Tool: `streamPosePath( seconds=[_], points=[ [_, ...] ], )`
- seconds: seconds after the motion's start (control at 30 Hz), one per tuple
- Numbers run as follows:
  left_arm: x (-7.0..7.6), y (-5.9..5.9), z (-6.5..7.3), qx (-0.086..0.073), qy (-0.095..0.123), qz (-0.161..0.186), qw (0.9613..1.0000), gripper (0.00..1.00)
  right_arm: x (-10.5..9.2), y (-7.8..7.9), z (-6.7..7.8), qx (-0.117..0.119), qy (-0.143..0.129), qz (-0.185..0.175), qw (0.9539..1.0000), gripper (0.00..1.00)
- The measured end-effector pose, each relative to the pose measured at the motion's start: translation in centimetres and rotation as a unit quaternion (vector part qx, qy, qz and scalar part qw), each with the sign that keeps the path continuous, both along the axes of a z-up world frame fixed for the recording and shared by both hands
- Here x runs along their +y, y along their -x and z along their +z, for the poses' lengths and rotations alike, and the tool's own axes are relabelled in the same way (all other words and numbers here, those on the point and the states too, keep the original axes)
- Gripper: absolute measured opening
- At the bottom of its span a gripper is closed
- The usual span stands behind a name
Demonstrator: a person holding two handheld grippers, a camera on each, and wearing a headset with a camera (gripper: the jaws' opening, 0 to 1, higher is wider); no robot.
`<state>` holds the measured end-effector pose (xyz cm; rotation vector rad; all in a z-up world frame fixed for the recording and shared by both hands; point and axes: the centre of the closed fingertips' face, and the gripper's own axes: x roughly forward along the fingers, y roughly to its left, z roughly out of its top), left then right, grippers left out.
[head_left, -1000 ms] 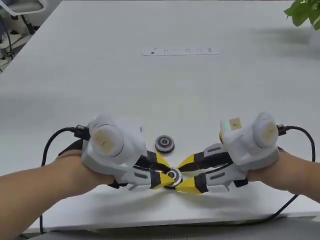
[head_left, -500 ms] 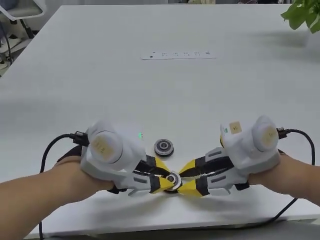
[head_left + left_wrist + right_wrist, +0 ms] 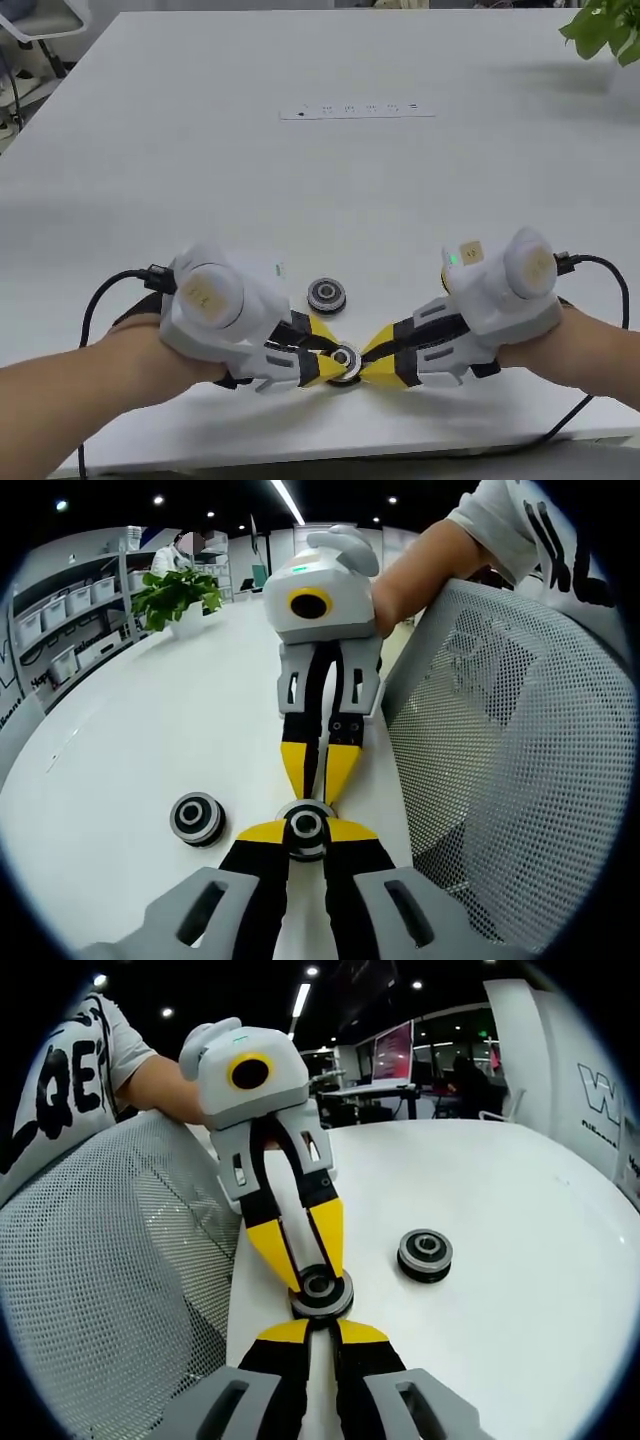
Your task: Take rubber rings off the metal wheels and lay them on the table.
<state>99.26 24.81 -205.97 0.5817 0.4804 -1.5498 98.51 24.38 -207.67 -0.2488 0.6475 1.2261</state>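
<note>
Left gripper point(image 3: 318, 366): jaws closed across the held wheel point(image 3: 345, 358), one yellow tip on each side of it in the left gripper view. Spare wheel point(image 3: 327, 294) lies flat on the table point(image 3: 330, 190) just beyond, apart from both tools, with its dark band on. Right gripper point(image 3: 374, 368): jaws drawn almost together, tips meeting the same held wheel at its rim from the opposite side; closed on it, probably nipping the rubber ring, though the bite is too small to confirm. I cannot tell whether the held wheel rests on the table or hangs just above it. Risks, judged: both tools pull on one small part, so if the left grip is only on the rounded rim the wheel may squirt out sideways. If the right tips slip off the band, the ring snaps back. A sudden release could fling the ring. Edges: work sits close to the near table edge point(image 3: 330, 438), with the mesh chair point(image 3: 500, 760) just past it, so anything dropped toward the person leaves the table. Open room: wide bare surface ahead and to both sides. The power strip point(image 3: 357, 111) and plant point(image 3: 605, 25) are well apart.
</note>
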Motion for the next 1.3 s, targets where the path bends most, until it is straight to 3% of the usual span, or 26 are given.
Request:
streamPosePath(
  seconds=[0.63, 0.83, 1.3],
  points=[
    [-0.02, -0.05, 0.00, 0.000, 0.000, 0.001, 1.0000, 0.08, -0.28, -0.16, 0.00, 0.055, -0.030, -0.033, 0.9975, 0.00],
    [-0.03, -0.09, -0.03, 0.000, -0.001, 0.001, 1.0000, 0.07, -0.48, -0.19, 0.24, 0.088, -0.051, -0.056, 0.9932, 0.00],
    [-0.05, -0.06, -0.04, -0.002, -0.003, 0.002, 1.0000, 0.07, -0.66, -0.30, 0.46, 0.127, -0.081, -0.087, 0.9847, 0.00]
  ],
)
